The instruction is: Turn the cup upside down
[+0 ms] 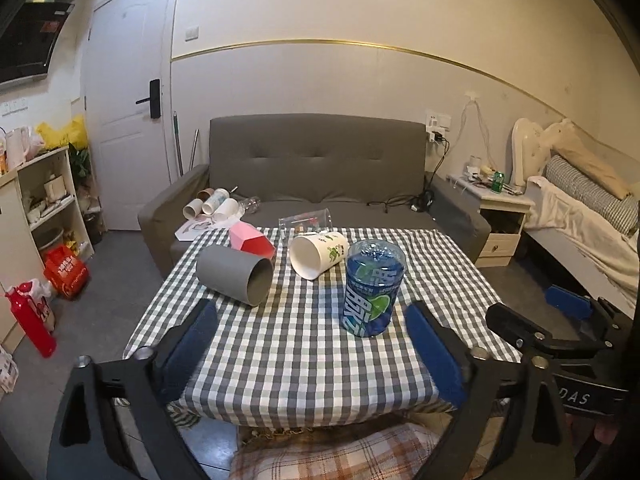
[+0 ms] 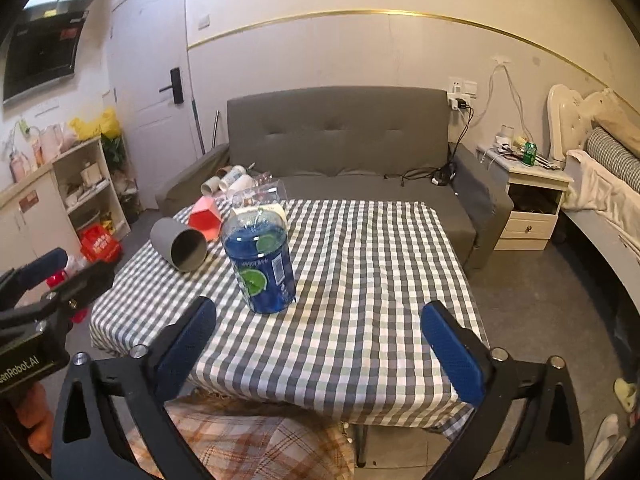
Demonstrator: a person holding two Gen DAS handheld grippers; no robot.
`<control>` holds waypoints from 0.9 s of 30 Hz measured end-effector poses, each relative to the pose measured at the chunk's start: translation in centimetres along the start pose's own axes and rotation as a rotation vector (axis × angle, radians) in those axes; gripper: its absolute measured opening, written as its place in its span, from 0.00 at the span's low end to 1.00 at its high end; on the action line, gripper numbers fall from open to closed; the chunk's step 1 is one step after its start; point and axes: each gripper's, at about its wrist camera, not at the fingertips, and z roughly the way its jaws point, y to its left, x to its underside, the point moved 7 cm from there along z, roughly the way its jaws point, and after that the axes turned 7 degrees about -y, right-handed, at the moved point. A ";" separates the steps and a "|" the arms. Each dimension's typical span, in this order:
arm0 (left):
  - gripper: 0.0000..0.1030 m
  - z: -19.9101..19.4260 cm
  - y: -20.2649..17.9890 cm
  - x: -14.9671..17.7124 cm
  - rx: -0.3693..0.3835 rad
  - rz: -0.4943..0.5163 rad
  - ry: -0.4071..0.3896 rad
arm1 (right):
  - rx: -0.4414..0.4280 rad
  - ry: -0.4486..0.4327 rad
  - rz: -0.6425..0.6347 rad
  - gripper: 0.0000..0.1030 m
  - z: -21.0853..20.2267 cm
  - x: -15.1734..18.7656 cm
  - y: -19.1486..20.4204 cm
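Note:
A blue transparent cup [image 1: 372,290] with a lime label stands with its closed base up on the checked table [image 1: 304,344]; it also shows in the right wrist view [image 2: 262,260]. A grey cup [image 1: 236,274] lies on its side to its left, mouth toward me, and shows in the right wrist view [image 2: 180,246]. A white paper cup [image 1: 318,254] lies on its side behind. A clear cup [image 1: 306,222] lies at the far edge. My left gripper [image 1: 312,312] is open and empty near the front edge. My right gripper [image 2: 320,312] is open and empty.
A pink and red box [image 1: 252,240] lies behind the grey cup. A grey sofa [image 1: 320,168] with several cups stands beyond the table. A nightstand [image 2: 528,200] and a bed [image 2: 608,184] are on the right, shelves [image 1: 48,200] on the left.

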 end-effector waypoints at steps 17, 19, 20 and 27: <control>1.00 0.3 1.6 1.0 -0.025 -0.020 0.027 | 0.018 -0.009 -0.008 1.00 -0.1 0.1 0.0; 1.00 0.3 1.7 1.0 -0.026 -0.024 0.030 | 0.021 -0.007 -0.010 1.00 -0.1 0.1 0.0; 1.00 0.3 1.8 1.0 -0.026 -0.026 0.034 | 0.023 -0.007 -0.012 1.00 -0.1 0.1 0.0; 1.00 0.3 1.8 1.1 -0.023 -0.031 0.040 | 0.025 -0.001 -0.023 1.00 -0.1 0.2 0.1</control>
